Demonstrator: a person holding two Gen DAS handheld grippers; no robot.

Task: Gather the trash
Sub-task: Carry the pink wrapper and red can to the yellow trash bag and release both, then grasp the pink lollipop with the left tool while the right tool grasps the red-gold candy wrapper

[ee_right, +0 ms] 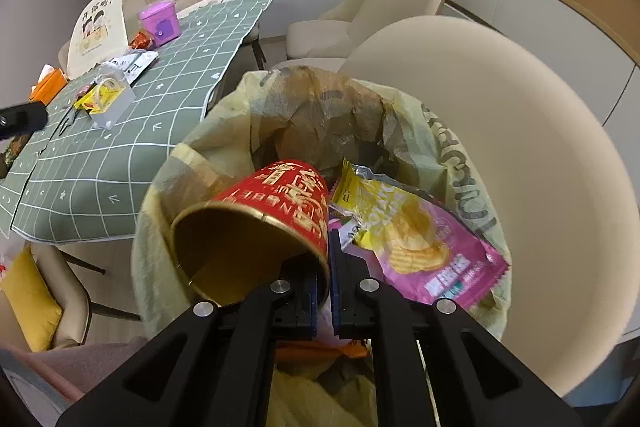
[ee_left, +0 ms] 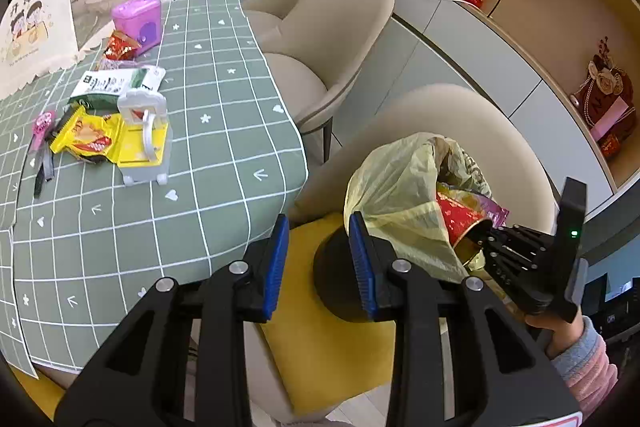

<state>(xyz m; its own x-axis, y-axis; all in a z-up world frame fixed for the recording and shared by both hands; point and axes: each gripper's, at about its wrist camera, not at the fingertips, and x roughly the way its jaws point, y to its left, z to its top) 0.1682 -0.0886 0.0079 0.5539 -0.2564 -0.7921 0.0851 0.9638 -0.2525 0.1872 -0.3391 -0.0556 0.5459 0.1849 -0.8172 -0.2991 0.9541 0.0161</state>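
My right tool (ee_right: 324, 267) pinches the rim of the red cup (ee_right: 272, 211) over the bin bag (ee_right: 460, 155), so I should lower it well inside before releasing, while my left tool (ee_left: 318, 267) waits open and empty.

The cup (ee_right: 276, 211) was red with gold lettering, gold inside. The bag (ee_right: 224, 131) was pale yellow; the tablecloth (ee_left: 224, 75) green, white-gridded.

bag mouth: yellow trash bag (ee_right: 460, 155) open, back half free; red cup (ee_right: 276, 211) and chip packet (ee_right: 420, 247) fill front
worktop (ee_left: 224, 99): right half bare; wrappers, white box (ee_left: 146, 143) crowd left
behind: chair back (ee_right: 520, 155) blocks
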